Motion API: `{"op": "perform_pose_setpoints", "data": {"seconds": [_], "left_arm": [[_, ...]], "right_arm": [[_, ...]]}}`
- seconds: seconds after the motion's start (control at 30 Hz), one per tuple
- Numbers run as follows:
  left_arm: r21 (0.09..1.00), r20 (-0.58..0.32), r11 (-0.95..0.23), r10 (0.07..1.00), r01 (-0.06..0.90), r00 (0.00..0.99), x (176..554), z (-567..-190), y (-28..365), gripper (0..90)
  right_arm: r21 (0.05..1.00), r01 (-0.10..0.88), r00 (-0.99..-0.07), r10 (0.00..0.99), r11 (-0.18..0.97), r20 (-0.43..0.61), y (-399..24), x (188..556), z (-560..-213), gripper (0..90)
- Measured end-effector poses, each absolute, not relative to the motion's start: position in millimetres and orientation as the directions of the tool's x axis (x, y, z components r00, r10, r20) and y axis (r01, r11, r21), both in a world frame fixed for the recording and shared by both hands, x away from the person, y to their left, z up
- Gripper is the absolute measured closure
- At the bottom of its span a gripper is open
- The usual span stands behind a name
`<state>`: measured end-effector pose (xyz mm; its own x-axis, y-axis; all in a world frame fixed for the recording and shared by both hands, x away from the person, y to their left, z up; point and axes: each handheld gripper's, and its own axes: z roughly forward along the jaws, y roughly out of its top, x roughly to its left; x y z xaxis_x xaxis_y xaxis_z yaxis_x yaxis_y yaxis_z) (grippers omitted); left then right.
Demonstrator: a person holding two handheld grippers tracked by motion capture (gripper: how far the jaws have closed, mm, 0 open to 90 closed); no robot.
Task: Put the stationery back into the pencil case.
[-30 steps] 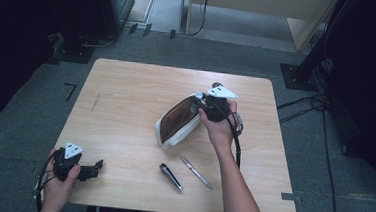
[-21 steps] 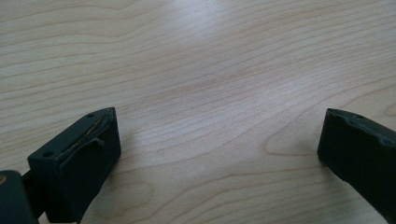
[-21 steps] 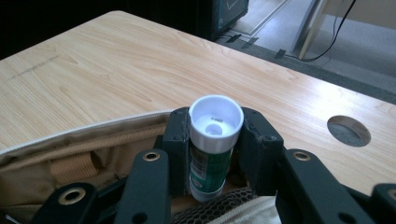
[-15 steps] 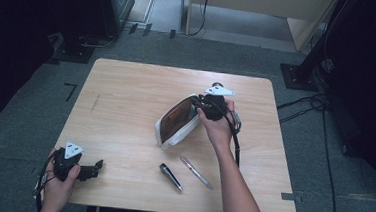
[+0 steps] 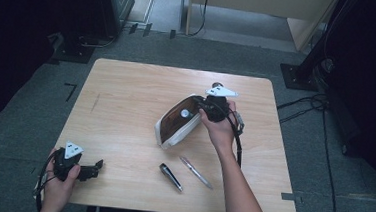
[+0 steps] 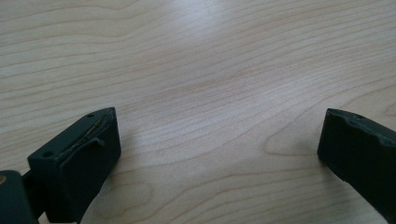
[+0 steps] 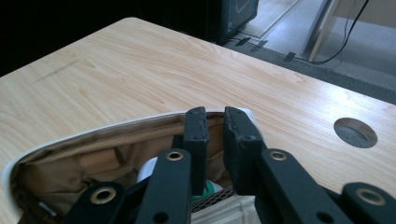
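Looking down from the high view, I see a white soft pouch with a tan lining (image 5: 177, 125) at the centre of the light wooden table (image 5: 126, 96), its long axis running from lower left to upper right, its open mouth facing up. My right gripper (image 5: 199, 106) sits at its upper-right end, jaws nearly closed inside the opening; I cannot tell what they hold. A white, green-marked item (image 7: 149, 175) lies inside. No writing is readable. My left gripper (image 5: 97, 166), lower left, is spread wide. A dark pen (image 5: 171, 177) and a silver pen (image 5: 196, 173) lie below the pouch.
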<state>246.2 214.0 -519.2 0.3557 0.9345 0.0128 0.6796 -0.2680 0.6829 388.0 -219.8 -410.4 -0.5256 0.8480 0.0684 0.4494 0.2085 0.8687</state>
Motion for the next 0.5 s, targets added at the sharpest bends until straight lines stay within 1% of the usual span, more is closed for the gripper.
{"op": "perform_pose_setpoints", "data": {"seconds": [0.23,0.5], "left_arm": [[0.683,0.013,-0.270,0.934,0.679,0.358,246.2,-519.2,213.9,0.0],[0.682,0.016,-0.274,0.933,0.679,0.360,246.3,-519.0,214.2,0.0]], "right_arm": [[0.885,0.424,-0.544,0.836,0.194,0.077,-223.4,367.3,-404.2,81.4],[0.894,0.391,-0.585,0.809,0.219,0.058,-233.7,332.2,-406.8,81.5]]}}
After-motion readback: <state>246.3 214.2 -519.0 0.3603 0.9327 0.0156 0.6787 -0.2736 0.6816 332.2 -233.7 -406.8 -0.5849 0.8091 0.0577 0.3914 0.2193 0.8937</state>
